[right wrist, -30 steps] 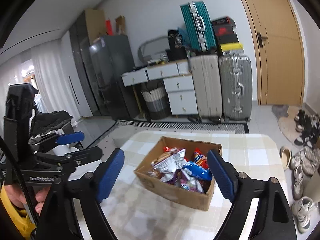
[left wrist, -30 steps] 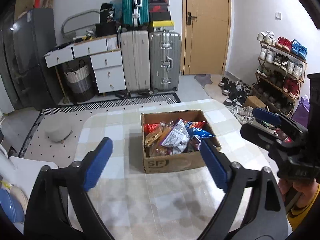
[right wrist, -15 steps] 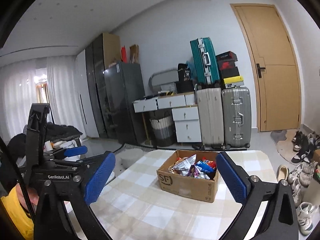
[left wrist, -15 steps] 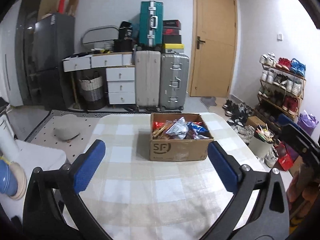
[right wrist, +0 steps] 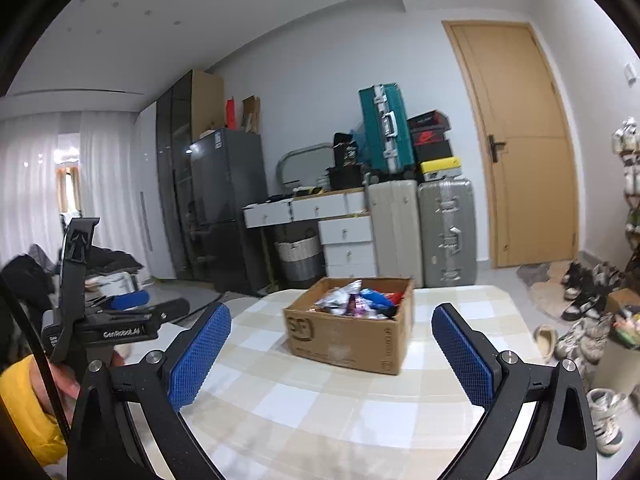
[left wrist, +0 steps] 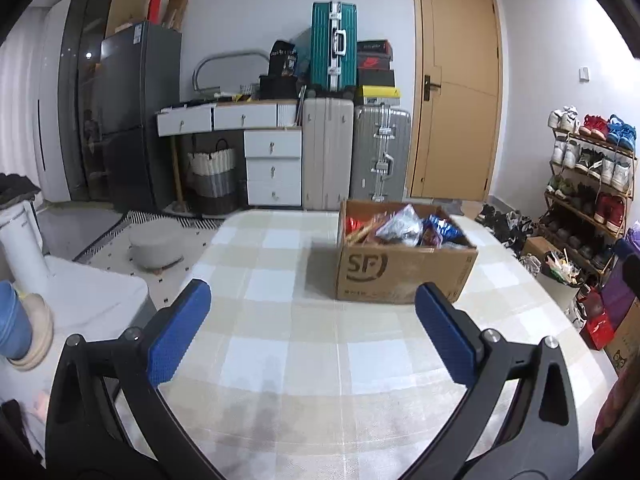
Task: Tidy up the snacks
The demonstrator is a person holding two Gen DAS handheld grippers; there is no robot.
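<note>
A cardboard box point(left wrist: 404, 270) marked "SF" sits on a table covered by a beige-and-white checked cloth point(left wrist: 296, 344), toward the far side of the tabletop. The box is open at the top and heaped with snack packets point(left wrist: 404, 228) — silver, red, blue and purple wrappers crowded together.

The left gripper point(left wrist: 312, 328) hovers above the near part of the table, its jaws spread wide with nothing between them; the box lies ahead and a little to its right, well apart from its blue pads point(left wrist: 178, 334). The right gripper point(right wrist: 330, 356) is likewise released and empty, pointing at the box from the other side, with the box framed between its two fingers but not touched.

In the right wrist view, the left gripper point(right wrist: 132, 312) also appears at the left edge, held by a hand in a yellow sleeve point(right wrist: 24, 408).

Behind the table stand suitcases point(left wrist: 356, 152), white drawers point(left wrist: 272, 168), a wooden door point(left wrist: 456, 92) and a shoe rack point(left wrist: 588, 176).
</note>
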